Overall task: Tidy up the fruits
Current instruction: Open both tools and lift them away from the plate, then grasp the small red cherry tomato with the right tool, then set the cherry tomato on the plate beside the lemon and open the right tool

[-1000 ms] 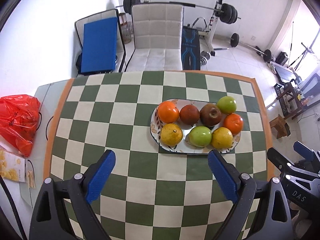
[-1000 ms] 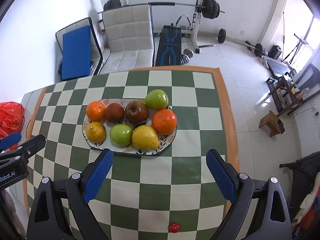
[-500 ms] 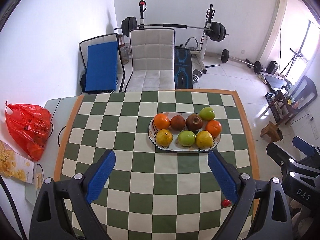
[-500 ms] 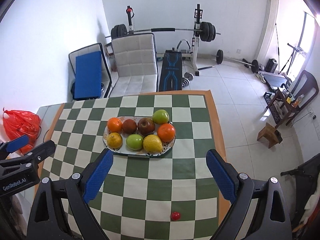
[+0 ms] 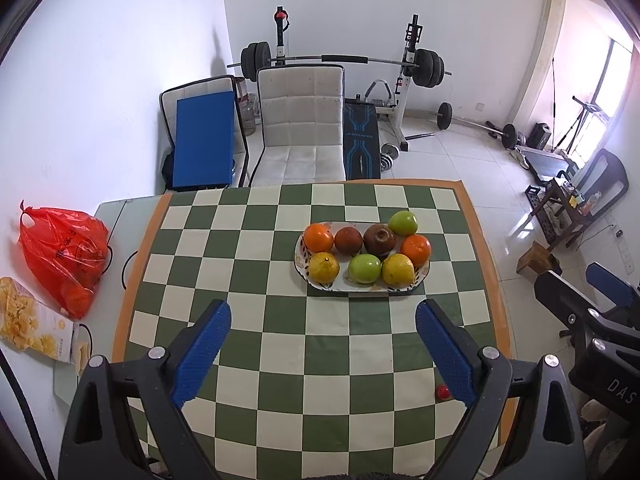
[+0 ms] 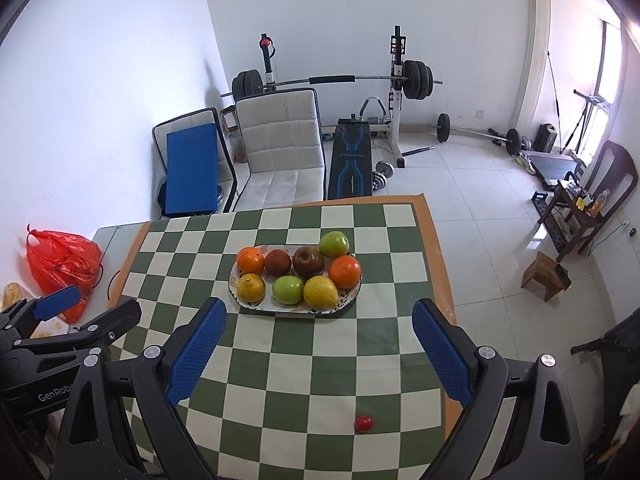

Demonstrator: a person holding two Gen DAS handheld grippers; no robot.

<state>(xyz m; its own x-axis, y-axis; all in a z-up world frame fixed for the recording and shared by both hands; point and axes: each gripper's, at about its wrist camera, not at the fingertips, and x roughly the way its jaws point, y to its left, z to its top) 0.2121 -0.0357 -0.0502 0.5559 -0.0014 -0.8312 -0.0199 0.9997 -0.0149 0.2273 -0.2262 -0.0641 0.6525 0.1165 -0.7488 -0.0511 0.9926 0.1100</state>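
Green-checked worktop (image 5: 280,344) carries our plate (image 5: 420,278) of fruits (image 5: 363,267) at its far middle; we hold left claw (image 5: 322,350) and right claw (image 6: 318,346) wide apart above it, both empty

Background objects. A red plastic bag (image 5: 64,256) lies on the grey surface left of the green-and-white checked tablecloth (image 5: 280,344), with a yellow snack box (image 5: 30,326) just beside it. Behind the table stand a white padded chair (image 5: 302,128), a blue-cushioned chair (image 5: 202,140) and a barbell rack (image 5: 344,60).
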